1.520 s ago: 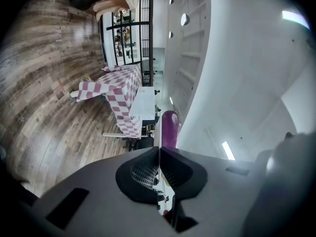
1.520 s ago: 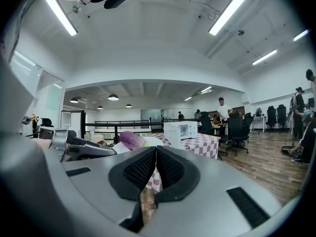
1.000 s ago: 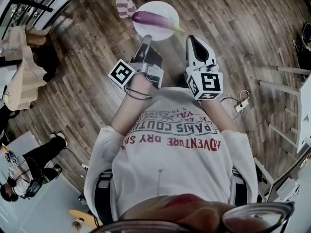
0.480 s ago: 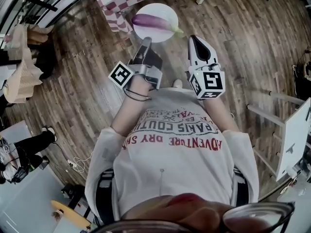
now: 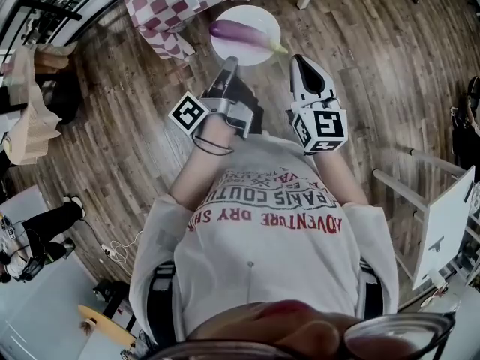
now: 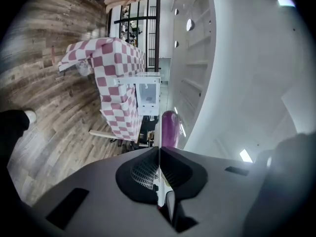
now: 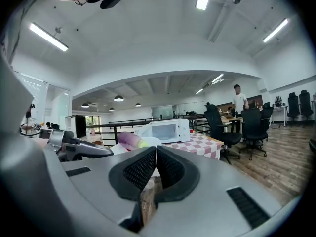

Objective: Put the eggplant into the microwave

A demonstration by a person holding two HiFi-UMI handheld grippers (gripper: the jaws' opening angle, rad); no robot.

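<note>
A purple eggplant [image 5: 240, 31] lies on a white plate [image 5: 259, 17] carried in front of the person. My left gripper [image 5: 230, 61] is shut on the plate's near rim. In the left gripper view the rim runs edge-on between the closed jaws of this gripper [image 6: 159, 149], and the eggplant [image 6: 169, 127] shows just beyond. My right gripper [image 5: 294, 57] hovers beside the plate's right edge, jaws shut with nothing held [image 7: 156, 148]. The white microwave [image 7: 165, 131] stands on a red-checked table ahead, behind the eggplant [image 7: 129, 140]. It also shows in the left gripper view [image 6: 147, 95].
The checked table [image 5: 161, 6] is close ahead over a wooden floor. Black office chairs [image 7: 219, 125] and a standing person [image 7: 239, 100] are to the right of it. Another person [image 5: 37, 238] is behind on the left, and white furniture [image 5: 442, 223] on the right.
The person has walked forward: the checked table has come further into view at the top. Both grippers and the plate with the eggplant keep the same pose in front of the body.
</note>
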